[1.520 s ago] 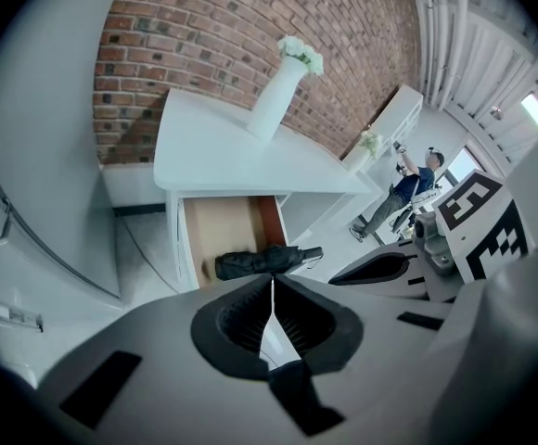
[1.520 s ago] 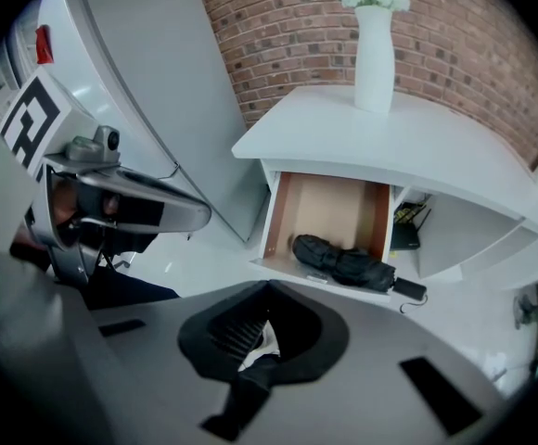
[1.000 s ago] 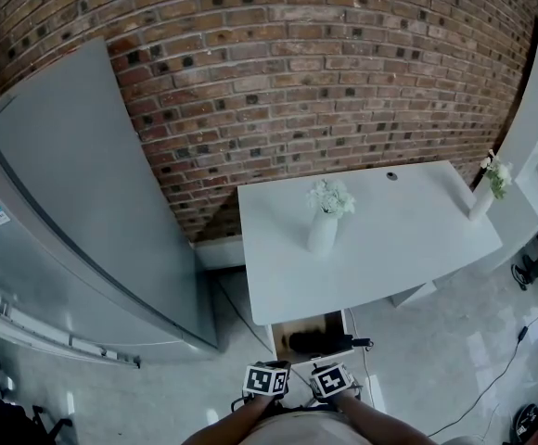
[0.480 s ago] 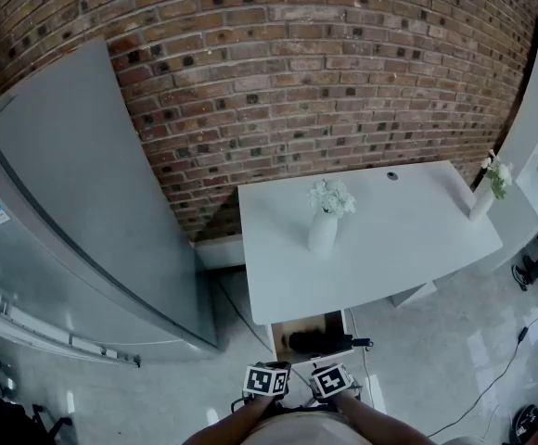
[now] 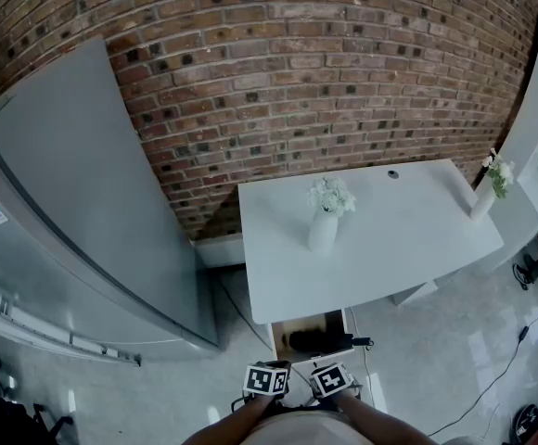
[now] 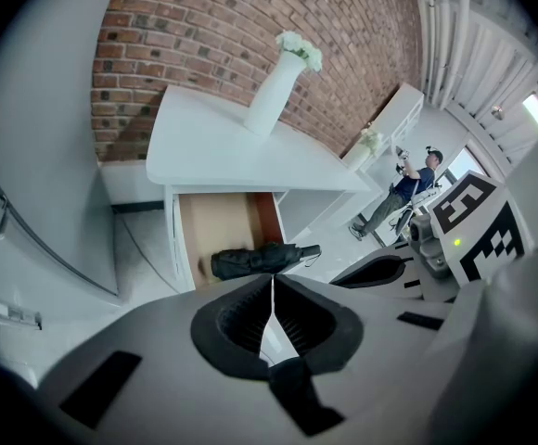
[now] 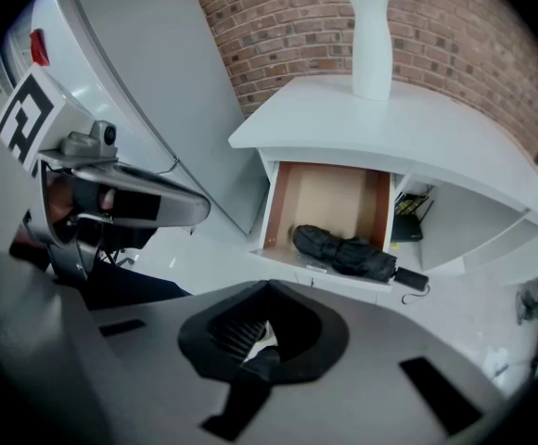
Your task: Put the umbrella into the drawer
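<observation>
While the umbrella (image 7: 352,253) lies in the open drawer (image 7: 329,193), handle (image 7: 410,278) poking over its rim, the left gripper (image 6: 272,286) and right gripper (image 7: 267,295) hover short of it, jaws closed and empty. Next, probably: tucking the handle inside.

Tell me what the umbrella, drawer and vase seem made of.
The umbrella looks like black fabric, matt and creased in folds. The drawer: likely wood or board, brown matt inside, white front. The vase: perhaps ceramic, smooth plain white.
</observation>
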### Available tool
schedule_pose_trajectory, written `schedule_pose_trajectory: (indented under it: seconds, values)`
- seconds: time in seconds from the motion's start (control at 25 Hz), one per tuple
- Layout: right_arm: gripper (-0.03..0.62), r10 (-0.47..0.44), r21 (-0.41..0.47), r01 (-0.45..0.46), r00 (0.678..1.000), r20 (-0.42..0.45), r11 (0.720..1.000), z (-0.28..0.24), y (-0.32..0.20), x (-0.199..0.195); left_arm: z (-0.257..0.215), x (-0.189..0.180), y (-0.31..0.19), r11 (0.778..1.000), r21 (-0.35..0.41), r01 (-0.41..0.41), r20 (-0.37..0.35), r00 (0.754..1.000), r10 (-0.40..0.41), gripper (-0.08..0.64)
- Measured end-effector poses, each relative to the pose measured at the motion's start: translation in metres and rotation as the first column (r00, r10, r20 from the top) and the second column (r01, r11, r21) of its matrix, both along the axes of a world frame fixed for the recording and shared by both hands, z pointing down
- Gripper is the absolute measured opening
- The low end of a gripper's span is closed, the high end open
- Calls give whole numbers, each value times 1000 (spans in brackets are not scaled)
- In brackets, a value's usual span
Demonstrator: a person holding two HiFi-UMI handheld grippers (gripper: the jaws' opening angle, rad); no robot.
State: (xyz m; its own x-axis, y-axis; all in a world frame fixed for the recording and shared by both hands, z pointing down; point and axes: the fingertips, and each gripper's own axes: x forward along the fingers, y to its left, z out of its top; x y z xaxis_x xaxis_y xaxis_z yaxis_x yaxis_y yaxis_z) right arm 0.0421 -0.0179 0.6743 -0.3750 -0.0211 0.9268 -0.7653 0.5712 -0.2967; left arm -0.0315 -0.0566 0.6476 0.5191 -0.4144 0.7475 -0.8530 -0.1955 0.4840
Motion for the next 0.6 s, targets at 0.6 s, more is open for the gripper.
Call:
schedule_pose_trajectory:
  seconds: [0.6]
  values:
    - [17,-9,55,9,1000,-3,998,-6,-15,2,-1,1,-4,1000,-2,3,1,1000,-3,15]
